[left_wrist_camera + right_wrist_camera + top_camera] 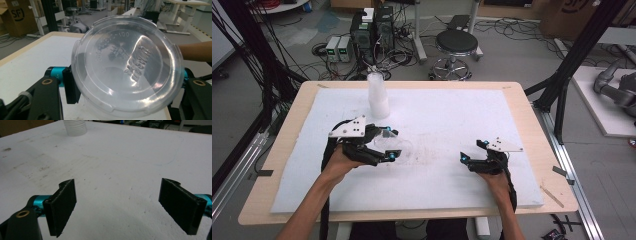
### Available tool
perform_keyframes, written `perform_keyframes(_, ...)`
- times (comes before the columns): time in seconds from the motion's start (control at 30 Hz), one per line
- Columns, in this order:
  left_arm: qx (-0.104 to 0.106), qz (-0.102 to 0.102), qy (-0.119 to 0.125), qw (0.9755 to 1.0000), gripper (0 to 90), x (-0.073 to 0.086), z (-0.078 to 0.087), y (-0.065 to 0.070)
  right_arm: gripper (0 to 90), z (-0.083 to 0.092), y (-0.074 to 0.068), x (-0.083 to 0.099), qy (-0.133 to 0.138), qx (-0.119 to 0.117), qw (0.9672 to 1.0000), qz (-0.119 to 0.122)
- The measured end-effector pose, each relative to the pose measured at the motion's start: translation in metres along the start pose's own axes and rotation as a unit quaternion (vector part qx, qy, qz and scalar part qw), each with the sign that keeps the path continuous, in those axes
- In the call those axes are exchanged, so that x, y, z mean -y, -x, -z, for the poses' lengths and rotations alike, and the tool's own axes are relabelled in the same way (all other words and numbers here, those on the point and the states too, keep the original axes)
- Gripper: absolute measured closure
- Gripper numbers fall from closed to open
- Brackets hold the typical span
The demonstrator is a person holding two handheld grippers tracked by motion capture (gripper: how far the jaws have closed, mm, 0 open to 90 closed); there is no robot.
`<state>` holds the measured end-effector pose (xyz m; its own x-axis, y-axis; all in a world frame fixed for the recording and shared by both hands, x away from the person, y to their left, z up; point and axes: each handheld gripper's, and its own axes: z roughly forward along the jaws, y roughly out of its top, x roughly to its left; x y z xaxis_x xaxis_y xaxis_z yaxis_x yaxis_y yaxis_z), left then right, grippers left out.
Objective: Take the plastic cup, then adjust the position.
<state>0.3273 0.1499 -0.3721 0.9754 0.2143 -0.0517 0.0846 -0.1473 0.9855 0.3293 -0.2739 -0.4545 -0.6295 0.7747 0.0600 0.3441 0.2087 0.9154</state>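
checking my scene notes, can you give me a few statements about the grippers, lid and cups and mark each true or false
1. The left gripper is shut on a clear plastic lid. True.
2. The right gripper holds the lid. False: its jaws stand open with nothing between them, above the white foam board.
3. A stack of clear cups stands upright near the far edge of the board. True.
4. The cup stack lies on its side between the two grippers. False: it stands upright, beyond the left gripper.
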Motion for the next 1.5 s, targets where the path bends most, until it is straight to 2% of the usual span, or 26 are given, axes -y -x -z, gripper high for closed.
perform_keyframes(0.3,0.0,-0.001,0.003,1.0,34.8,0.0,0.004,-0.001,14.6,-0.001,0.001,-0.001,-0.008,-0.012,0.9999,-0.002)
perform_keyframes(0.4,0.001,0.004,0.013,0.9999,34.9,0.0,0.006,0.0,14.9,-0.002,0.003,-0.002,-0.014,-0.026,0.9996,-0.002)
perform_keyframes(0.53,0.004,0.006,0.018,0.9998,34.9,0.001,0.007,0.001,14.9,0.0,-0.002,-0.01,0.0,-0.077,0.997,0.01)
perform_keyframes(0.67,0.01,0.008,0.024,0.9996,34.9,0.002,0.005,0.001,14.9,0.003,-0.016,-0.028,0.023,-0.149,0.9881,0.03)
perform_keyframes(0.8,0.015,0.008,0.03,0.9994,34.9,0.002,0.003,0.002,14.9,0.004,-0.03,-0.045,0.028,-0.213,0.9752,0.054)
perform_keyframes(0.93,0.019,0.006,0.03,0.9993,34.9,0.001,0.002,0.004,14.9,0.001,-0.043,-0.063,0.035,-0.26,0.9618,0.08)
perform_keyframes(1.07,0.023,0.004,0.033,0.9992,34.9,0.0,0.001,0.006,14.9,-0.002,-0.057,-0.081,0.043,-0.289,0.9511,0.101)
perform_keyframes(1.17,0.028,0.003,0.035,0.999,35.0,-0.001,-0.002,0.008,14.9,-0.007,-0.067,-0.092,0.037,-0.312,0.9421,0.117)
perform_keyframes(1.3,0.034,0.002,0.033,0.9989,34.9,-0.001,-0.007,0.011,14.9,-0.015,-0.078,-0.103,0.037,-0.333,0.933,0.13)
perform_keyframes(1.43,0.038,0.004,0.031,0.9988,34.9,0.0,-0.01,0.012,14.9,-0.023,-0.085,-0.107,0.036,-0.349,0.9267,0.135)
perform_keyframes(1.5,0.04,0.004,0.03,0.9987,34.9,0.0,-0.012,0.012,14.9,-0.027,-0.088,-0.107,0.036,-0.355,0.9246,0.134)
